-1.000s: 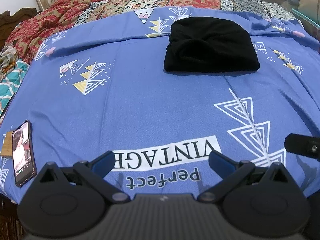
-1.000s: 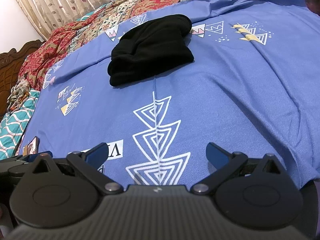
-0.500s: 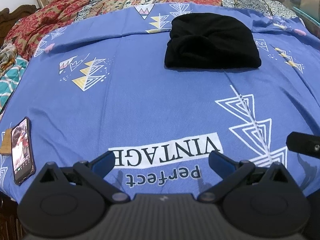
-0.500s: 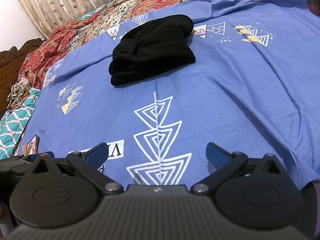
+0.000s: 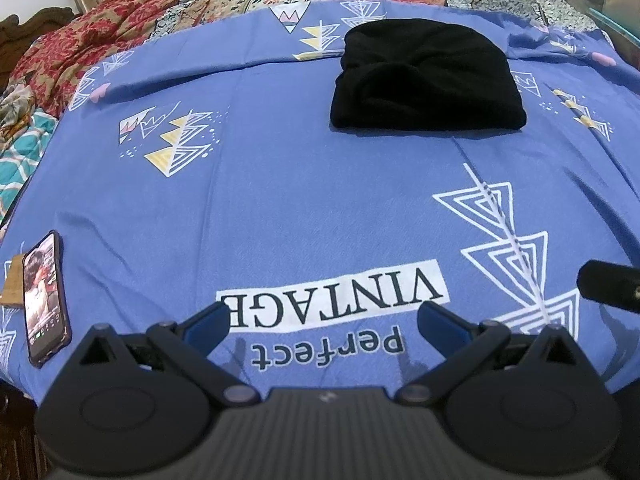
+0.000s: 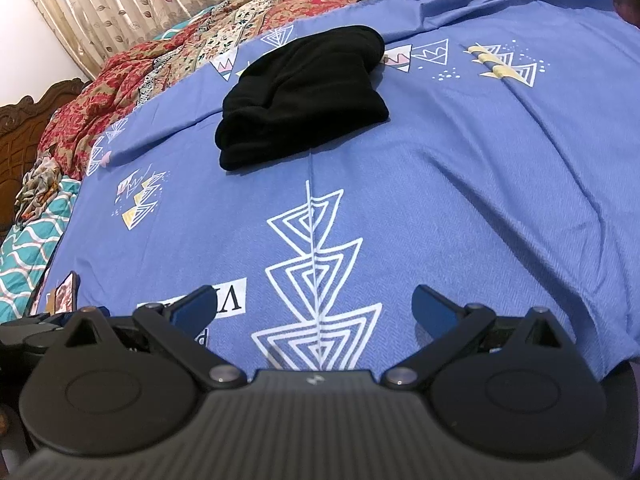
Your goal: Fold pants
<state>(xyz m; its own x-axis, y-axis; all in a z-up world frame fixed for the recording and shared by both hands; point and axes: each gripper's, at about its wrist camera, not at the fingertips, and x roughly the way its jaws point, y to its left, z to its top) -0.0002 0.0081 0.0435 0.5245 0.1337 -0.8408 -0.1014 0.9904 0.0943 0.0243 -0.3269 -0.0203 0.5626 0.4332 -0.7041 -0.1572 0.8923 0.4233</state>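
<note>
While both tools hang low over the near edge of the bed, I hold my left gripper with its blue fingers spread wide and nothing between them, and my right gripper is just as released, its jaws apart over the white triangle print. Directly under and ahead of them lies only the blue bedsheet, with a "VINTAGE" label just past my left fingertips. Off to the far left of my left gripper a phone rests face up at the sheet's edge. Well ahead of both grippers, beyond the bare stretch of sheet, sit the black pants, already gathered into a compact bundle with a rolled fold on its left side. I judge the folding is done or nearly so; if anything remains, I must reach forward across the sheet and tidy that bundle. Behind it lie patterned quilts.
</note>
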